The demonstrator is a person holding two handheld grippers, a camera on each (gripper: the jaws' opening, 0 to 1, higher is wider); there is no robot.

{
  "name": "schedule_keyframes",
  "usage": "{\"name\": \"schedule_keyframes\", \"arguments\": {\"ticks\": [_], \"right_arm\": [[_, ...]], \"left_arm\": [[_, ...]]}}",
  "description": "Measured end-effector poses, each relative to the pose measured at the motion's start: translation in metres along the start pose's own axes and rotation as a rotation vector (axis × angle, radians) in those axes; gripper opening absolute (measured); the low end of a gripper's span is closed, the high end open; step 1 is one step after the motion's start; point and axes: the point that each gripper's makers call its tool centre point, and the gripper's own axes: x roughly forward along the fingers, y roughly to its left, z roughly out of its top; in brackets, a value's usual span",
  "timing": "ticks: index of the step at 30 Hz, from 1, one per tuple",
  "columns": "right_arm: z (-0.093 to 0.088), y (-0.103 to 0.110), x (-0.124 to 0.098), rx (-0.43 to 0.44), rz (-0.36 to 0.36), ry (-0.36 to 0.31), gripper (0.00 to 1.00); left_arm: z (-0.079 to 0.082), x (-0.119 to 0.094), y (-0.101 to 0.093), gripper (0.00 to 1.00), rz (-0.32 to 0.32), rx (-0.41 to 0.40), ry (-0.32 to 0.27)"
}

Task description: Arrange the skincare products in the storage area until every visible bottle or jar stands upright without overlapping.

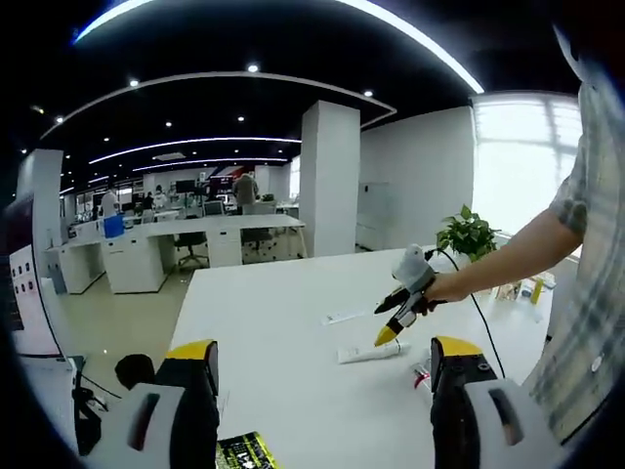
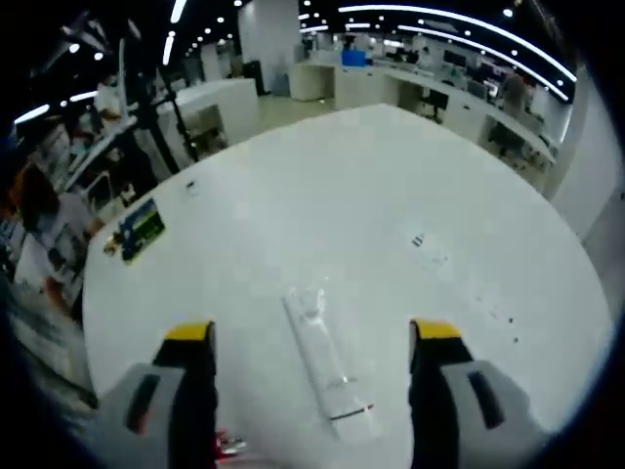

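A white skincare tube (image 2: 324, 366) lies flat on the white table (image 2: 391, 186), its cap end toward the camera. My right gripper (image 2: 312, 332) hovers over it, open, with the tube between and below its yellow-tipped jaws and nothing held. In the left gripper view the same tube (image 1: 369, 353) lies right of centre, and the right gripper (image 1: 383, 324), held in a person's hand, points down at it. My left gripper (image 1: 324, 350) stands open near the table's near edge, empty and well short of the tube.
A yellow-green card (image 1: 244, 451) (image 2: 142, 230) lies near the table edge. A small red and white item (image 1: 422, 373) sits beside the tube. A potted plant (image 1: 467, 233) and small bottles (image 1: 532, 289) stand at the far right. The person's arm (image 1: 527, 244) reaches in from the right.
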Motion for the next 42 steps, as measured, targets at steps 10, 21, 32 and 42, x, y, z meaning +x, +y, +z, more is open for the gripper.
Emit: {"name": "schedule_keyframes", "arguments": {"ticks": [10, 21, 32, 42], "right_arm": [[-0.02, -0.007, 0.019, -0.041, 0.005, 0.089, 0.6], [-0.052, -0.008, 0.04, -0.127, 0.03, 0.223, 0.52], [-0.056, -0.011, 0.05, -0.16, 0.05, 0.261, 0.44], [-0.061, -0.016, 0.05, -0.179, 0.058, 0.289, 0.38]], "left_arm": [[-0.016, -0.013, 0.011, 0.94, 0.086, -0.072, 0.021], [-0.028, -0.027, 0.023, 0.94, 0.152, -0.096, 0.041], [-0.035, -0.034, 0.022, 0.95, 0.171, -0.103, 0.061], [-0.037, -0.039, 0.021, 0.93, 0.183, -0.106, 0.061]]}}
